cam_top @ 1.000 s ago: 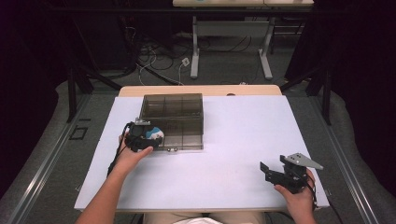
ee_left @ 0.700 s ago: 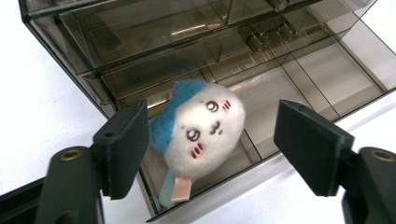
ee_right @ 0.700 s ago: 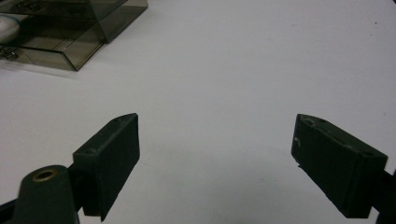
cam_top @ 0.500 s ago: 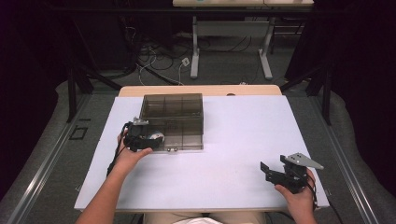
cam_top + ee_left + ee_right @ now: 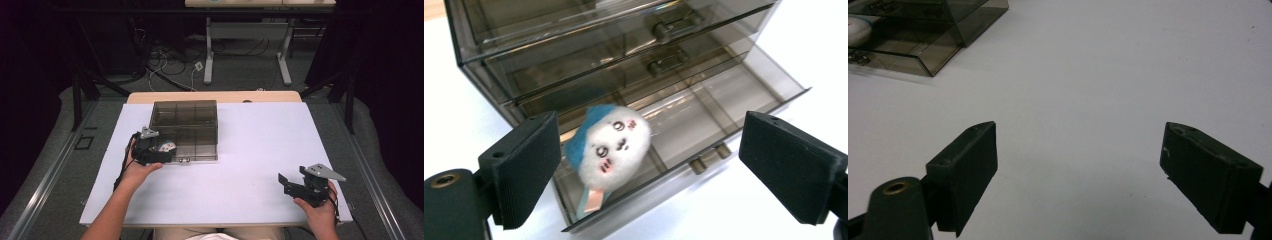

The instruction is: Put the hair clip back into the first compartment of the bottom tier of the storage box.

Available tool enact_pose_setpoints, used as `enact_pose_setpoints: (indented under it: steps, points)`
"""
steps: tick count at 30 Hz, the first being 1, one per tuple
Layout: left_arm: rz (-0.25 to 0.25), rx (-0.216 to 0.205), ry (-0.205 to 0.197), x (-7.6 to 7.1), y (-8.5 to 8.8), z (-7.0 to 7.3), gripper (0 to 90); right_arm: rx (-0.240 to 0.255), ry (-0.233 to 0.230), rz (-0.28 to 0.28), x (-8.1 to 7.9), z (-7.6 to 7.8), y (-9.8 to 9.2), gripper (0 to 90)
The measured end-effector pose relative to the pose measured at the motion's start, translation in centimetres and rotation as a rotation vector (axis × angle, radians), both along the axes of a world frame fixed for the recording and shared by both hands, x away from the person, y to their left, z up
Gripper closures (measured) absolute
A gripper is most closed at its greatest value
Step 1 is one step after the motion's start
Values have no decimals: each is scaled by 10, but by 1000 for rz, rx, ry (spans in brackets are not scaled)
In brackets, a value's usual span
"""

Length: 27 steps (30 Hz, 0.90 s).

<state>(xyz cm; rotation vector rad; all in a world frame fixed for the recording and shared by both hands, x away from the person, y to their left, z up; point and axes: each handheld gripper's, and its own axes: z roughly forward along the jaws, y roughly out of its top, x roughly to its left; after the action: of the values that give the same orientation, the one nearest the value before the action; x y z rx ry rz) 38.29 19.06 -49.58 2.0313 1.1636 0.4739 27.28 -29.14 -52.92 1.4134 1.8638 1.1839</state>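
A small plush toy (image 5: pixel 606 145) lies in the open bottom drawer (image 5: pixel 704 120) of the smoky plastic box (image 5: pixel 186 129), at the desk's (image 5: pixel 250 150) ten o'clock. It looks light and squashy, best pinched across its middle. The left gripper (image 5: pixel 649 170) hovers over it with jaws apart; the right gripper (image 5: pixel 299 186) rests at five o'clock, jaws apart too.

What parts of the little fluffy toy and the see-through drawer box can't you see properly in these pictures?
- Plush toy: in the left gripper view its underside lies hidden in the open bottom drawer; in the high view the left gripper covers part of it, and its face is too small to read.
- Drawer box: its top is cut off by the left gripper view's upper edge; smoky walls blur what the two closed drawers hold.
- Right gripper: the hand hides its rear.
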Motion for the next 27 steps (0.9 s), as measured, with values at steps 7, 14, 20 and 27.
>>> enact_pose_setpoints:
  steps: [7, 14, 20, 27]
  points:
    - [-9, -1, -50, -10, -3, 6, 126, 1, 7, -2, 0, 0, 0, 150]
    - [-30, -15, -94, -27, -5, 14, 119, -1, -2, -1, 0, 0, 1, 150]
    - [-48, -67, -131, -48, -4, 21, 125, 6, 0, -12, -1, 0, 0, 150]
    - [-79, -102, -125, -64, -4, 25, 124, -2, 10, -10, -3, 1, -1, 150]
